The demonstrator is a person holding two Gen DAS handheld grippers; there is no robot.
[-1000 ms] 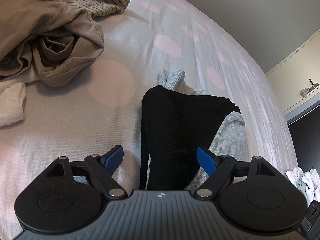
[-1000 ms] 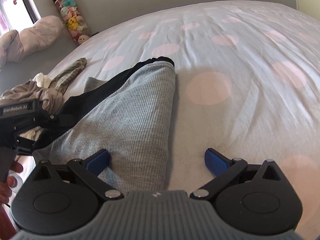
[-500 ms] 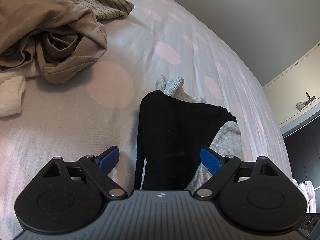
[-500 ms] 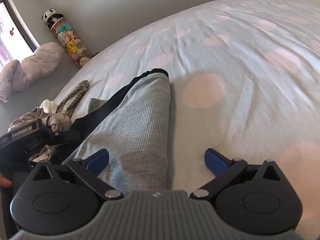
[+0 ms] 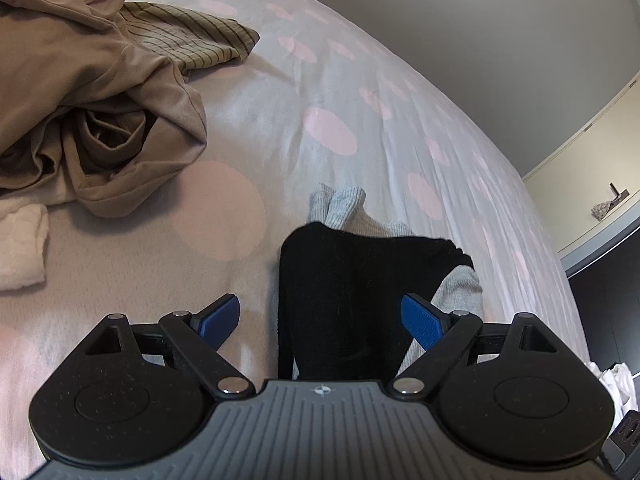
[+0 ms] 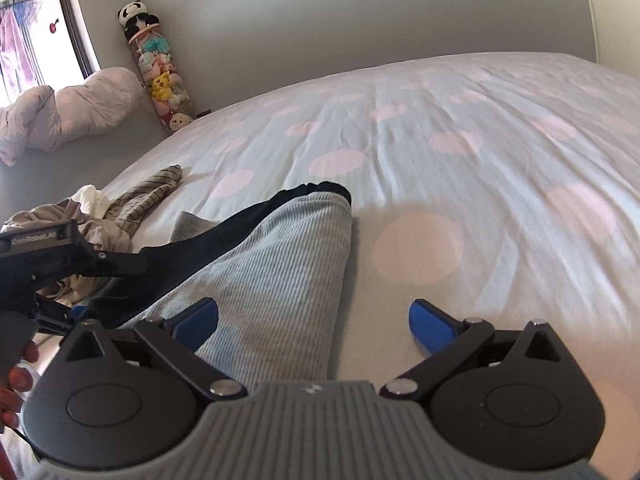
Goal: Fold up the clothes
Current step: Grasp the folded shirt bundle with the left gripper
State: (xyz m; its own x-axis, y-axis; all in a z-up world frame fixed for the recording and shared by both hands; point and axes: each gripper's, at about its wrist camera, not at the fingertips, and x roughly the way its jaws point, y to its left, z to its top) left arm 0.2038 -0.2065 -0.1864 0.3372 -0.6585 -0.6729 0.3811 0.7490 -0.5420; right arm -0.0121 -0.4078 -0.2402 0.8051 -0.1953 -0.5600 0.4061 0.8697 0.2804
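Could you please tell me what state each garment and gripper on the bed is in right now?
Grey-and-black garment: folded, lying flat.
Tan garment: crumpled, unfolded.
Striped garment: rumpled, unfolded.
White cloth: bunched.
Left gripper: open, empty.
Right gripper: open, empty.

Ahead of my right gripper the bedsheet lies bare and wide, so I can pass freely to the far side and right. To my left, the folded grey and black garment fills the near middle. Beyond it, the heap of brown clothes and a white cloth block the left edge.
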